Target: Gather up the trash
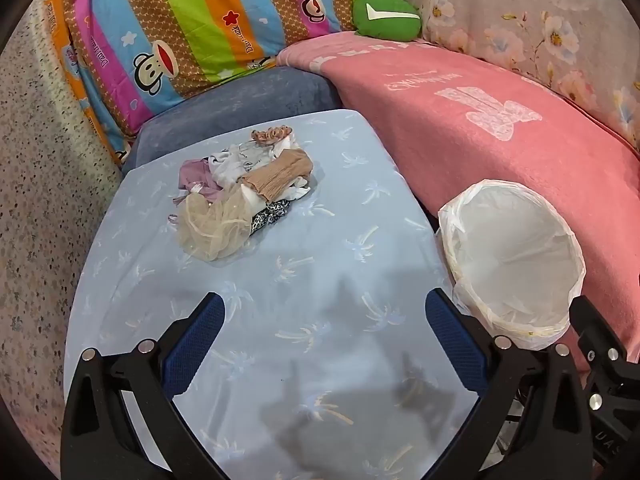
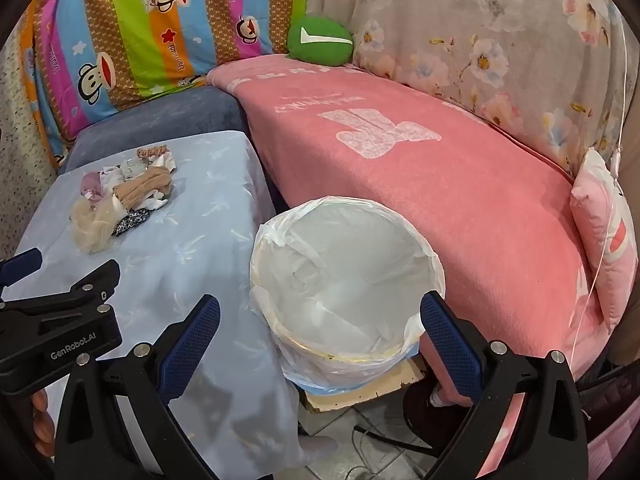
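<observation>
On the table point(image 1: 320, 280), toward its far left corner: a heap of trash point(image 1: 240, 188), well apart from the near edge. Off the table's right edge, just beside it, on a low stand: a lined bin point(image 1: 516, 264), between table and couch point(image 1: 500, 132). Behind the table's far edge: a cushioned seat point(image 1: 240, 100), and behind that a quilt point(image 1: 180, 28). At the couch's far end, against its back: a round cushion point(image 1: 386, 14)
</observation>
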Motion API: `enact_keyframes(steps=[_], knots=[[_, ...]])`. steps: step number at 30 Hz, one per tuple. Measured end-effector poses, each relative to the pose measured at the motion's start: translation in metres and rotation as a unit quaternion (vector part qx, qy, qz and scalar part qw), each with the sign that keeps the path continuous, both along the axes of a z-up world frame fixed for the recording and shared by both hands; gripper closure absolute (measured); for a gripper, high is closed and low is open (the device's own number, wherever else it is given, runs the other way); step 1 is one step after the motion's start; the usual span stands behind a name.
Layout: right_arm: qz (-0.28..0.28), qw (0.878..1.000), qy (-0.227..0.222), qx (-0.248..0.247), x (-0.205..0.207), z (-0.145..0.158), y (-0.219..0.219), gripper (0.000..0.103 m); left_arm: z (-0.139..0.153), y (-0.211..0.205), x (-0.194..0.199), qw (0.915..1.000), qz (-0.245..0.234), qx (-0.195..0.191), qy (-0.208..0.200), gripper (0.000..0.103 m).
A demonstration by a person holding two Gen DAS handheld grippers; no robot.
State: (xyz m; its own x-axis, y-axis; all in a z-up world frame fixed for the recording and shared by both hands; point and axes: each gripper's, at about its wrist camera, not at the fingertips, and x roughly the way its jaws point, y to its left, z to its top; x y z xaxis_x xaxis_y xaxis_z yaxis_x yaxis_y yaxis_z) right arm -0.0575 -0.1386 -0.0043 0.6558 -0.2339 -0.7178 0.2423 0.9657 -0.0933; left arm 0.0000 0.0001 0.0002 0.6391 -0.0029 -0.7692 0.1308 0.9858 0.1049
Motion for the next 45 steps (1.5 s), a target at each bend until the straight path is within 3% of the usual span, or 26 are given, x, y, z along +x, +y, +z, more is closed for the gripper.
enact_keyframes(steps=[45], knots=[[0.026,1.0,-0.011,-0.006,-0.002,0.004,0.003,0.006,0.001,-0.003,-0.001,0.9996,0.027,-0.003,0.008,0.007]])
